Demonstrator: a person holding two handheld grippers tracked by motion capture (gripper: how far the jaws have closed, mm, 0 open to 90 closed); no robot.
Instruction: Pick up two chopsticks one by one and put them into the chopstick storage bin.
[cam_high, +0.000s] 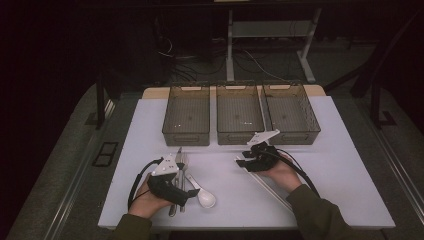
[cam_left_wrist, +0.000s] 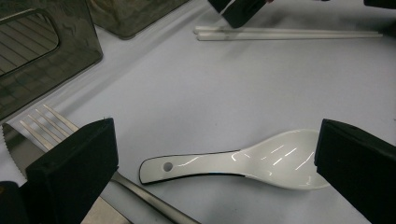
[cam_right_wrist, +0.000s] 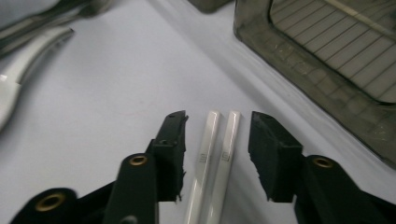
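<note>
Two white chopsticks (cam_right_wrist: 212, 158) lie side by side between the right gripper (cam_right_wrist: 217, 140) jaws, pads apart, not pressing, near the middle bin (cam_high: 239, 114). Left gripper (cam_left_wrist: 210, 163) wide open around the spoon (cam_left_wrist: 243, 161).

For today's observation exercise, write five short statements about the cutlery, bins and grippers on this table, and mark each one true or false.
1. Three bins stand in a row at the far side of the table. True.
2. The chopsticks lie between the open jaws of the right gripper. True.
3. The white spoon is lifted off the table by the left gripper. False: it lies flat on the table, with the jaws wide open on either side.
4. A fork lies on the table near the spoon. True.
5. The chopsticks are already in the middle bin. False: they lie on the table in front of the bins.
</note>
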